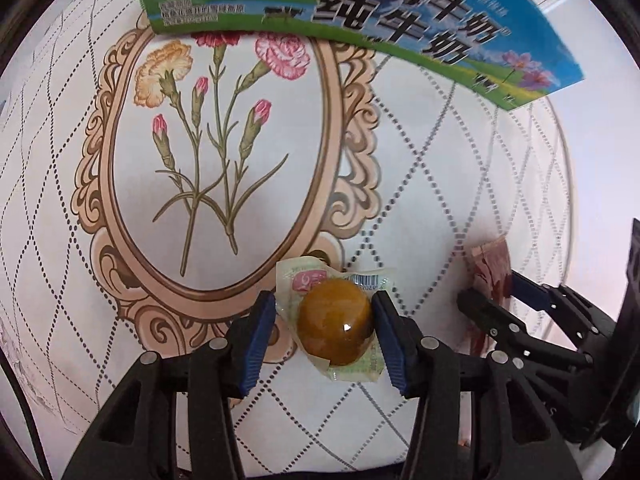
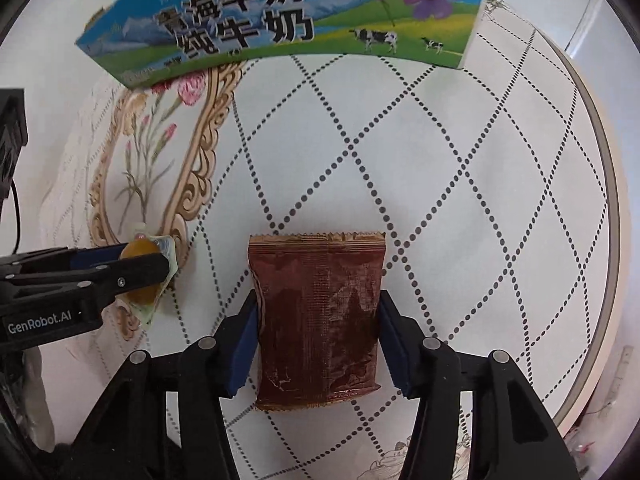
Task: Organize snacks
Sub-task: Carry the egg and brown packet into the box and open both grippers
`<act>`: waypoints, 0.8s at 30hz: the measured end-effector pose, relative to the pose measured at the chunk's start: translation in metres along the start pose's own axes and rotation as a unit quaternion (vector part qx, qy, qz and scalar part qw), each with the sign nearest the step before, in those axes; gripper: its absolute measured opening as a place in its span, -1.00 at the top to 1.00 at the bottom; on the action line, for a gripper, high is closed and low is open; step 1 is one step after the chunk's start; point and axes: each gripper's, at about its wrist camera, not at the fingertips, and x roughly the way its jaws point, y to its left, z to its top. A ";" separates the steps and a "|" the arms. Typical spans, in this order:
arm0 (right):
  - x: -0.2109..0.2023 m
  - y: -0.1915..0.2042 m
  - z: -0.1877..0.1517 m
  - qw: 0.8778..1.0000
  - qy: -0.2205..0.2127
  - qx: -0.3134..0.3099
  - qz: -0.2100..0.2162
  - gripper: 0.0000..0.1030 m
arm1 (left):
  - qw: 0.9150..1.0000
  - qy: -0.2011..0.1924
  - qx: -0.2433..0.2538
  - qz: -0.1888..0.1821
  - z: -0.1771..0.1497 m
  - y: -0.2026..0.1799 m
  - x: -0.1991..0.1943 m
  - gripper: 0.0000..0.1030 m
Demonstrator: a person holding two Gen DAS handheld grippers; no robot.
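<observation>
left gripper [image 1: 324,330]: your pads flank the vacuum-packed egg [image 1: 335,330]; right pad touching, left shows a gap, so I can't tell if it's clamped.
right gripper [image 2: 316,340]: pads against both edges of the brown snack packet [image 2: 316,320], looks gripped.
location: both on the tablecloth [image 2: 440,200], milk box [image 2: 280,24] beyond.
tip: squeeze the egg at its widest, gently.
textures: egg glossy, round, slippery film; packet flat, crinkly, serrated seal; cloth quilted, dotted.

Milk carton [image 2: 280,20] ahead, tablecloth [image 2: 440,200] between
</observation>
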 end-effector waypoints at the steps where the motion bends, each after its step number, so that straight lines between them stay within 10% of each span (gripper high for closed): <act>1: -0.007 -0.002 0.001 1.000 -0.007 0.006 0.012 -0.12 | 1.000 -0.002 -0.001 -0.010 0.000 -0.001 -0.007 0.08; 13: -0.144 -0.020 0.079 0.987 -0.124 0.000 0.100 -0.12 | 0.993 -0.072 0.030 -0.089 0.057 -0.044 -0.114 0.08; 24: -0.117 -0.014 0.245 0.989 -0.138 -0.048 0.026 -0.12 | 0.996 -0.081 0.045 0.020 0.220 -0.061 -0.105 0.08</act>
